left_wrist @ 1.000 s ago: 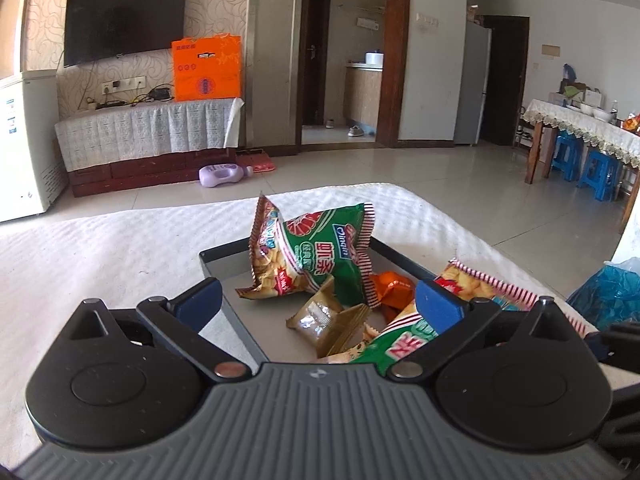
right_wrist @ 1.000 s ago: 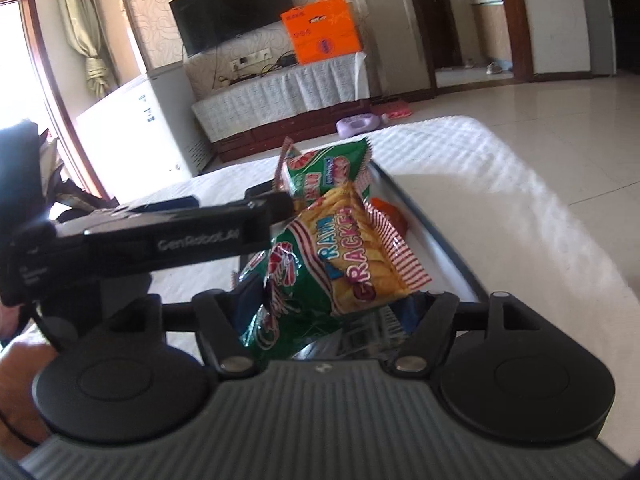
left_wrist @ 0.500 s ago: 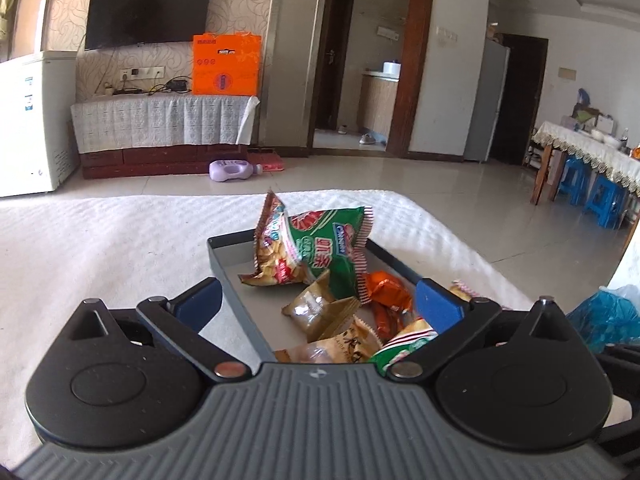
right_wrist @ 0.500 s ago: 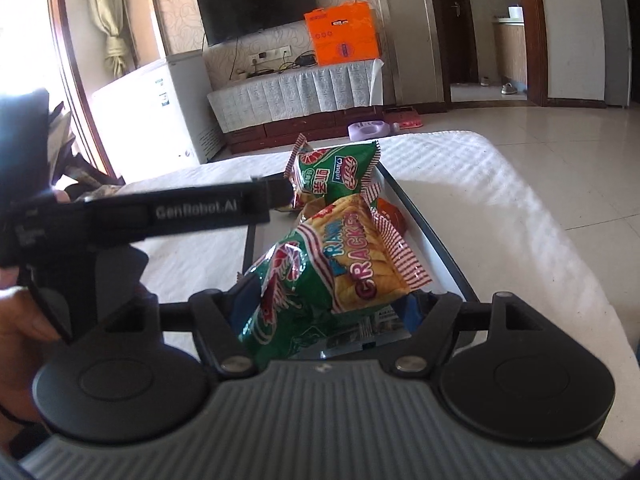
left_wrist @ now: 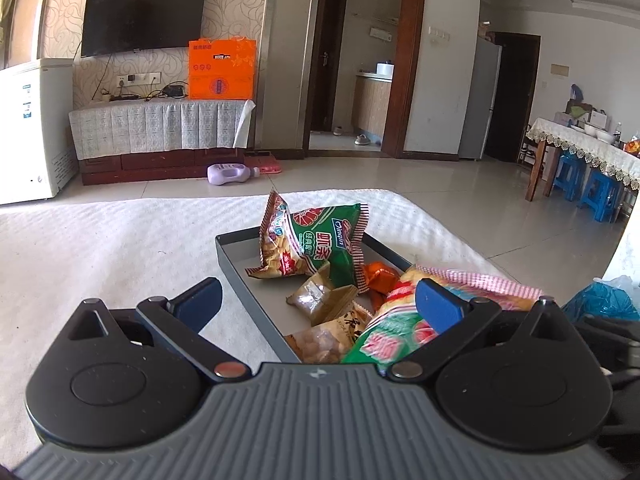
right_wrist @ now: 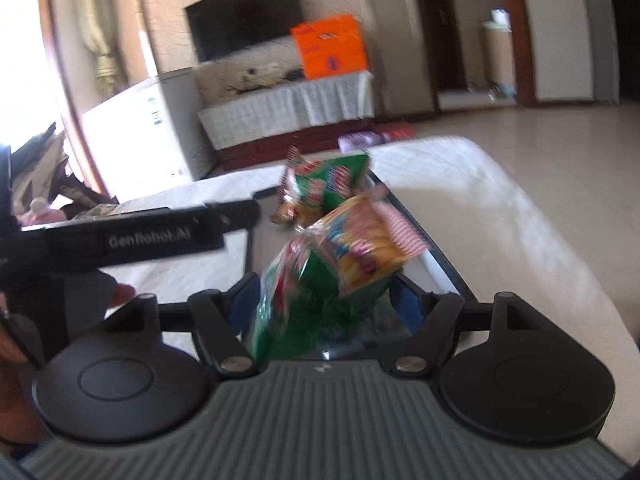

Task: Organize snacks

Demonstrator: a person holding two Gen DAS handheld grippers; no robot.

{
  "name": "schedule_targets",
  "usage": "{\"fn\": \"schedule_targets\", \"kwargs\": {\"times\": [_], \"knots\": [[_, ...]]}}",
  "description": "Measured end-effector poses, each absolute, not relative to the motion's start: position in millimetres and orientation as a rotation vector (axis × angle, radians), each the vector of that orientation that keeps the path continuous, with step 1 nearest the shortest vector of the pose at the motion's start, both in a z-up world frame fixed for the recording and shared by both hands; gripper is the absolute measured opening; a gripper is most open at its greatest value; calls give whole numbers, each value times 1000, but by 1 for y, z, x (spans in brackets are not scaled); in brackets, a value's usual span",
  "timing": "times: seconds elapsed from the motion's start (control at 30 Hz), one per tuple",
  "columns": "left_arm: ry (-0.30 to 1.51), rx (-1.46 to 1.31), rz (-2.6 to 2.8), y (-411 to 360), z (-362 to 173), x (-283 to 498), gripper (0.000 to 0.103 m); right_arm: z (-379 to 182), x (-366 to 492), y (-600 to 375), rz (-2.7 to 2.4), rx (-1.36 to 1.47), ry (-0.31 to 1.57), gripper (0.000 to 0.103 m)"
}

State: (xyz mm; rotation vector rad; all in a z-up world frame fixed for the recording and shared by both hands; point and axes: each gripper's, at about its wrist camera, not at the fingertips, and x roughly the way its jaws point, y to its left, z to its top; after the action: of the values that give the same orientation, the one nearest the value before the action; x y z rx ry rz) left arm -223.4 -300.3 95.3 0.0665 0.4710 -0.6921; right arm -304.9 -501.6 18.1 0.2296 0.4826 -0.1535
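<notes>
So the right gripper (right_wrist: 322,300) had its jaws clamped on a green and yellow cracker bag (right_wrist: 332,264), held up over the near end of the dark tray (left_wrist: 256,304). The left gripper (left_wrist: 316,300) sat beside it with jaws wide apart, holding nothing. Further in, the tray held small brown candy packets (left_wrist: 320,300) and an orange wrapper (left_wrist: 380,274), then a green shrimp chip bag (left_wrist: 316,246) standing at the far end. All of it was on a white cloth (left_wrist: 120,248).
</notes>
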Motion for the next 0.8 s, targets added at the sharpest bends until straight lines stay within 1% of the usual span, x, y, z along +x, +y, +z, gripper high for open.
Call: {"fn": "schedule_targets", "kwargs": {"times": [0.1, 0.23, 0.37, 0.43, 0.63, 0.73, 0.8], "knots": [[460, 82, -693, -293, 96, -227, 103, 14, -299, -495, -131, 213, 542, 80], [449, 67, -682, -287, 100, -228, 103, 18, -311, -494, -169, 175, 553, 81], [467, 30, -659, -283, 103, -231, 103, 20, -321, -503, -228, 232, 528, 81], [472, 41, -648, -280, 104, -236, 103, 25, -328, -504, -267, 237, 488, 81], [425, 56, -679, -259, 118, -261, 103, 32, -341, -502, -358, 248, 408, 81], [413, 88, -694, -255, 120, -277, 103, 17, -318, -503, -379, 191, 554, 80], [416, 106, -700, -255, 119, -286, 103, 17, -318, -504, -358, 226, 544, 80]]}}
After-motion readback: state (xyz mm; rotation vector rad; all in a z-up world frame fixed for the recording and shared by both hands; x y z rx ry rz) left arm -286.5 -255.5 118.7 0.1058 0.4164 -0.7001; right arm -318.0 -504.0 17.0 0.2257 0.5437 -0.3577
